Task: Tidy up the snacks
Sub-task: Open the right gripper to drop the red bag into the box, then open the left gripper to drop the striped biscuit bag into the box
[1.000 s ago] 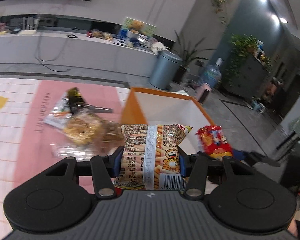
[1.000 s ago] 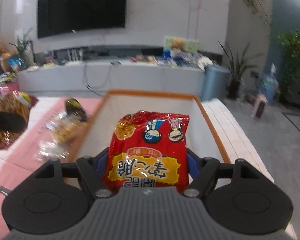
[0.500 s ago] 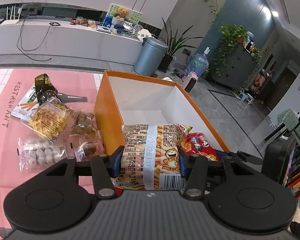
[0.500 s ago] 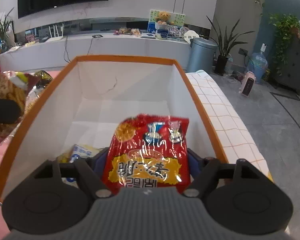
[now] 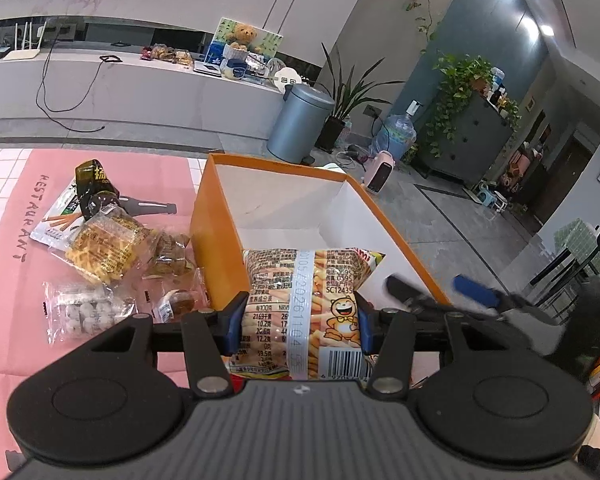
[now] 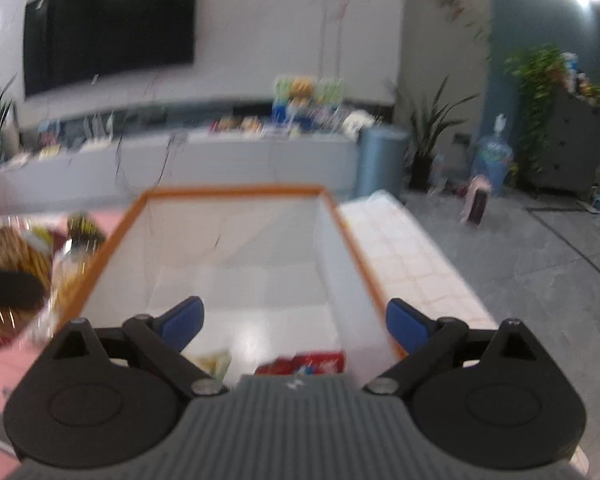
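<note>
Left fingers point(image 5: 231, 322) pinch a fries bag point(image 5: 304, 304) over the orange box point(image 5: 216, 240); right gripper point(image 6: 296, 322) gapes empty. Loose snacks point(image 5: 104, 250) crowd the pink "RESTAURANT" mat point(image 5: 24, 216).

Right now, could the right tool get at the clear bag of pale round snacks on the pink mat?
Probably not directly. The right tool hangs open over the orange box; the bag of round snacks lies beyond the box's left wall, with the left tool, shut on the stick-snack packet, between.

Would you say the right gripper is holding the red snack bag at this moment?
No, the right gripper is open with nothing between its blue pads, and the red snack bag lies below it inside the orange box.
</note>
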The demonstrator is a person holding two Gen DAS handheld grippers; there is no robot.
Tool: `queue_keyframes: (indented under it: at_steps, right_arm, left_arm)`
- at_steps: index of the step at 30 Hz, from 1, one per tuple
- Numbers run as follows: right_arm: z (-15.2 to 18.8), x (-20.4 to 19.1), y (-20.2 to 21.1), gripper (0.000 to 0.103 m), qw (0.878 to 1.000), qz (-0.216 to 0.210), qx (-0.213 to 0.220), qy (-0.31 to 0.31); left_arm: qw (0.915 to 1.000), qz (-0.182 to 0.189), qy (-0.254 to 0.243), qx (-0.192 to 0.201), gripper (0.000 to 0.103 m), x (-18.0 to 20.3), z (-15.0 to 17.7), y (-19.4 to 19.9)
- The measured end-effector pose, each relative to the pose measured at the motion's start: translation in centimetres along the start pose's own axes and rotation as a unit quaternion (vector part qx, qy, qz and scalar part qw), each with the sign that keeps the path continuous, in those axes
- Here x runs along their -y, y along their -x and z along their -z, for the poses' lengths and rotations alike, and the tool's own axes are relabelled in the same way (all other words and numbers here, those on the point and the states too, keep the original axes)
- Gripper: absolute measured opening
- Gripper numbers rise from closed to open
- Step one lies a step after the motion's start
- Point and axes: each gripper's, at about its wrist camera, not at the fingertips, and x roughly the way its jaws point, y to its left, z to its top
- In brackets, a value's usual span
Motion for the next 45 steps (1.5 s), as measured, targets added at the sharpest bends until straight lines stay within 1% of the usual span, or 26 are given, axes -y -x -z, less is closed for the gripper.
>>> queue_keyframes:
  at_steps: [4, 6, 8, 10, 13, 15, 17, 20, 23, 25, 27, 28, 29, 30, 33, 38, 42, 45]
  right_arm:
    - [0.0, 1.9, 2.0, 0.096, 0.998, 0.027, 0.044, -0.033]
    - [0.0, 3.2, 2.4, 0.097, 0.997, 0.029, 0.054, -0.056]
    - [0.3, 4.7, 2.3, 0.098, 0.996, 0.018, 0.046, -0.080]
    - [0.6, 6.1, 2.2, 0.098, 0.994, 0.019, 0.039, -0.101]
    - [1.0, 7.9, 2.2, 0.098, 0.990, 0.032, 0.036, -0.135]
    - [1.2, 9.1, 2.1, 0.098, 0.985, 0.025, 0.037, -0.167]
    - [1.2, 9.5, 2.0, 0.098, 0.982, 0.017, 0.038, -0.182]
    - [1.4, 9.8, 2.5, 0.098, 0.982, 0.019, 0.047, -0.183]
    - [1.6, 9.8, 2.9, 0.098, 0.981, 0.011, 0.057, -0.185]
    - [1.5, 9.8, 2.9, 0.098, 0.981, 0.006, 0.061, -0.183]
    - [1.6, 9.8, 3.0, 0.098, 0.982, 0.008, 0.062, -0.177]
    - [1.6, 9.9, 2.9, 0.098, 0.982, 0.008, 0.062, -0.176]
    - [1.6, 10.1, 2.8, 0.098, 0.982, 0.007, 0.062, -0.178]
    - [1.6, 10.2, 2.7, 0.098, 0.981, 0.005, 0.062, -0.181]
    - [1.8, 10.6, 2.7, 0.098, 0.979, 0.005, 0.061, -0.193]
    - [2.0, 10.7, 2.6, 0.098, 0.978, 0.001, 0.059, -0.198]
    - [1.8, 10.4, 2.6, 0.098, 0.977, -0.005, 0.061, -0.202]
    - [1.7, 10.1, 2.7, 0.098, 0.978, -0.005, 0.064, -0.197]
  left_arm:
    - [1.0000, -0.001, -0.007, -0.001, 0.059, 1.2, -0.1, -0.7]
    - [0.9999, 0.002, -0.017, 0.001, 0.059, 2.2, -0.1, -1.3]
    - [0.9997, 0.011, -0.020, -0.010, 0.059, 3.0, -0.2, -2.2]
    - [0.9993, 0.024, -0.019, -0.022, 0.059, 3.8, -0.1, -3.3]
    - [0.9988, 0.027, -0.024, -0.033, 0.059, 4.9, -0.2, -4.9]
    - [0.9984, 0.028, -0.028, -0.039, 0.059, 5.5, -0.1, -5.9]
    - [0.9981, 0.032, -0.031, -0.043, 0.059, 6.0, 0.0, -6.8]
    - [0.9976, 0.032, -0.031, -0.052, 0.059, 6.4, 0.2, -8.3]
    - [0.9975, 0.029, -0.034, -0.055, 0.061, 6.9, 0.5, -9.5]
    - [0.9974, 0.029, -0.038, -0.053, 0.067, 7.1, 0.8, -10.0]
    - [0.9977, 0.031, -0.038, -0.046, 0.079, 7.2, 1.0, -10.4]
    - [0.9979, 0.032, -0.039, -0.041, 0.082, 7.3, 1.1, -10.5]
    - [0.9980, 0.033, -0.041, -0.036, 0.087, 7.4, 1.2, -10.4]
    - [0.9981, 0.033, -0.044, -0.029, 0.090, 7.5, 1.3, -10.3]
    - [0.9978, 0.031, -0.057, -0.013, 0.091, 7.9, 1.5, -10.0]
    - [0.9981, 0.035, -0.049, -0.015, 0.091, 8.0, 1.2, -9.2]
    - [0.9982, 0.019, -0.057, -0.004, 0.092, 7.9, 0.9, -7.9]
    - [0.9989, 0.007, -0.047, -0.003, 0.092, 7.4, 0.6, -7.0]
